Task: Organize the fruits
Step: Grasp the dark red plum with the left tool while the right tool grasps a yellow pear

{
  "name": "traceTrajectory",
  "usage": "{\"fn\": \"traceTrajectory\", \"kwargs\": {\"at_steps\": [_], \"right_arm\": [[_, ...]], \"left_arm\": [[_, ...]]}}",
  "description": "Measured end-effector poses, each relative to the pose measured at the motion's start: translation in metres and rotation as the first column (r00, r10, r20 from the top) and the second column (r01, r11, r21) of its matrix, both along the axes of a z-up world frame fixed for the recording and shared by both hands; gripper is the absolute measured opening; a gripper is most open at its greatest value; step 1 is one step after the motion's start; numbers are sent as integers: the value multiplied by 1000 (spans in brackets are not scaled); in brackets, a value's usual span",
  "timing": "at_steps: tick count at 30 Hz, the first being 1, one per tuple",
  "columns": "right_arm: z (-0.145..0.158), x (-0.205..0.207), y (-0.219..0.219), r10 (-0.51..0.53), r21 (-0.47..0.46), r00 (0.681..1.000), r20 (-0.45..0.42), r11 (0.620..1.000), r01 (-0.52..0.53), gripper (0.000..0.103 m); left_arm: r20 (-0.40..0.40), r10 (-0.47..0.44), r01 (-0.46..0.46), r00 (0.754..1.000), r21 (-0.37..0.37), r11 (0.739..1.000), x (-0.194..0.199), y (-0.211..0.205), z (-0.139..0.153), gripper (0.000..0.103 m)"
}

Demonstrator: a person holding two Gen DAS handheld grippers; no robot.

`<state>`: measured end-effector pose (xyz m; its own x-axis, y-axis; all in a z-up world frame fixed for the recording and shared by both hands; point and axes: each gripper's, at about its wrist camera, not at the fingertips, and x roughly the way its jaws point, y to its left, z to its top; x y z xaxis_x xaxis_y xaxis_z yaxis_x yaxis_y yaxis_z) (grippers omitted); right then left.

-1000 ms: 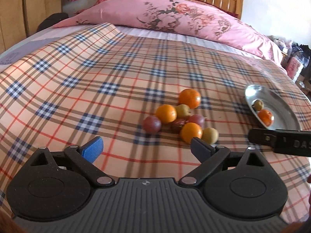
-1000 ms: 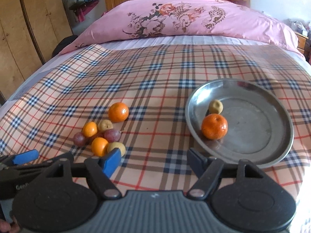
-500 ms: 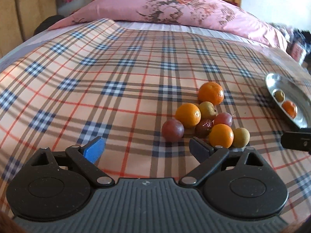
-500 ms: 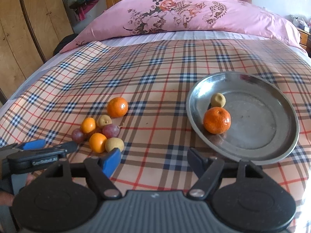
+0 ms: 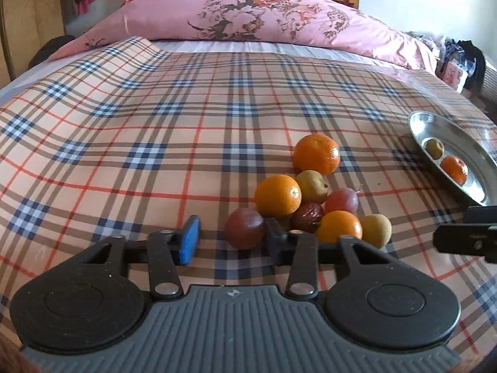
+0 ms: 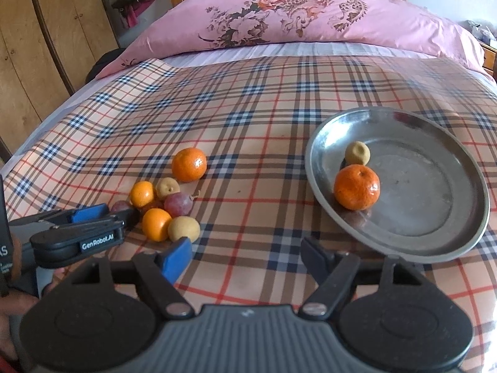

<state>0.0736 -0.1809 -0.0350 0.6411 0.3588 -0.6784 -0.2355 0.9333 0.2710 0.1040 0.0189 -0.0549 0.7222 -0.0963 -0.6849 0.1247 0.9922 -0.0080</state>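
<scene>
From the left wrist view, the left claw sits low on the plaid bedspread, its jaws having just narrowed around the dark purple plum-like fruit; the black finger touches it, the blue pad stands just clear, so it is not yet pinched. Past it the loose heap shows close: a small orange mandarin, a wrinkled dark red date, and a larger orange tangerine farthest.

The right wrist view shows the round silver metal plate whole, near the bed's right edge. In it lie an orange tangerine and, behind it and touching, a small tan-yellow fruit. The right claw hangs spread over bare bedspread, holding nothing. A pink floral pillow lies at the bed's far end.
</scene>
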Motion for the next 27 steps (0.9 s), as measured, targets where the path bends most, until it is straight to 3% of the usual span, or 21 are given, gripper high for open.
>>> {"fn": "traceTrajectory", "kwargs": {"at_steps": [2, 4, 19, 27], "right_arm": [[-1, 0, 2, 10, -4, 1000, -2, 1000, -10, 77], [-2, 0, 4, 18, -3, 1000, -5, 1000, -19, 77], [-9, 15, 40, 157, -59, 987, -21, 986, -158, 74], [-10, 24, 58, 210, -101, 978, 1, 973, -209, 57]], "left_arm": [[1, 1, -1, 1000, -6, 1000, -1, 1, 0, 32], [2, 0, 0, 1000, -17, 1000, -1, 3, 1, 27], [17, 26, -25, 1000, -55, 998, -20, 21, 5, 27], [23, 37, -35, 999, -73, 997, -25, 23, 6, 27]]}}
